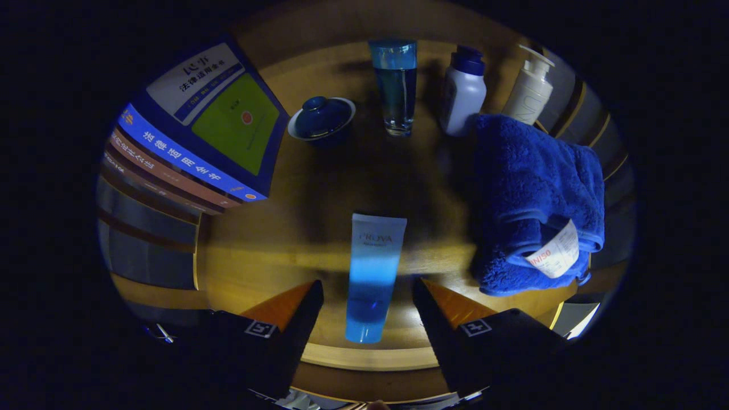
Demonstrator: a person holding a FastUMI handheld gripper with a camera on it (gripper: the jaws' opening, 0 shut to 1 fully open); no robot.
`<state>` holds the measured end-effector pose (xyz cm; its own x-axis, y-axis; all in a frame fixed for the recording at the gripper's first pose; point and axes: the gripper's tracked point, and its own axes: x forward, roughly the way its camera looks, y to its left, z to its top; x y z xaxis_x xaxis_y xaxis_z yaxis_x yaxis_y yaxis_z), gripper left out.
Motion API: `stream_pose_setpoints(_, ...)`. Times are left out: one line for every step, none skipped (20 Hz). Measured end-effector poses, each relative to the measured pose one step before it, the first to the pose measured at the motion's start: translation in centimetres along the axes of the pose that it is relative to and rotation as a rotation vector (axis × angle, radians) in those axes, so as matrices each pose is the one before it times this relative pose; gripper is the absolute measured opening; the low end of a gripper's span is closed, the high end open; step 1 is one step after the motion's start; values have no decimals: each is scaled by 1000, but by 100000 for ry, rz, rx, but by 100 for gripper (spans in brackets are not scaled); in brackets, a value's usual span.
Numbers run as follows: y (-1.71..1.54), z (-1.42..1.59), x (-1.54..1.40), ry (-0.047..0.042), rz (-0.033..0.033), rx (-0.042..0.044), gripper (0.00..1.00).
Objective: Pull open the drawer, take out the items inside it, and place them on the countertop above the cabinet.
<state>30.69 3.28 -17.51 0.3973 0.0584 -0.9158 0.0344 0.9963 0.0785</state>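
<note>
- Gripper (pixel 367 302) fingers spread wide, gripping nothing; blue tube (pixel 373 273) lies between them, untouched on either side
- Tube rests on the wood countertop (pixel 256 262), so looks placed already
- Beyond tube: lidded bowl (pixel 320 118), glass (pixel 394 85), 2 bottles; towel (pixel 535 199) beside it, books (pixel 199 131) opp. side
- Drawer contents hidden, can't tell what's left; dim light

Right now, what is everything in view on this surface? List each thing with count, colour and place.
tube: 1, blue and white, lying on the wooden top between the fingers, untouched
books: a stack, blue top cover, beyond the left finger
lidded cup: 1, dark blue, beside the books
glass bottle: 1, clear blue, standing centre back
plastic bottle: 1, white, blue cap
pump bottle: 1, white, behind the towel
towel: 1, blue, folded, beyond the right finger
gripper: 1, black, fingers open
</note>
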Motion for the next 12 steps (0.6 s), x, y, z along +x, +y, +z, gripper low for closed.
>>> stream_pose_setpoints(235,250,-1007,-2312,-576,-974,100)
stream_pose_setpoints(327,-26,-314,-2647,-574,-1573,100)
stream_pose_setpoints(375,166,-597,-3156,-538,-1990,100)
stream_pose_setpoints(568,164,-844,-3563,56,-1573,100)
stream_pose_setpoints(807,142,-927,-3689,590,-1135,100)
stream_pose_setpoints(871,259,-1038,-4347,1170,-674,100)
stream_pose_setpoints(971,81,-1006,-4012,1869,-334,100)
stream_pose_setpoints(1343,246,-1400,-5046,1933,-28,100)
stream_pose_setpoints(868,136,-1240,-5210,1564,115,100)
stream_pose_setpoints(677,-79,-1365,-5499,1969,536,100)
stream_pose_setpoints(665,-153,-1389,-5163,1922,357,100)
stream_pose_setpoints(522,-306,-1470,-5161,2033,597,100)
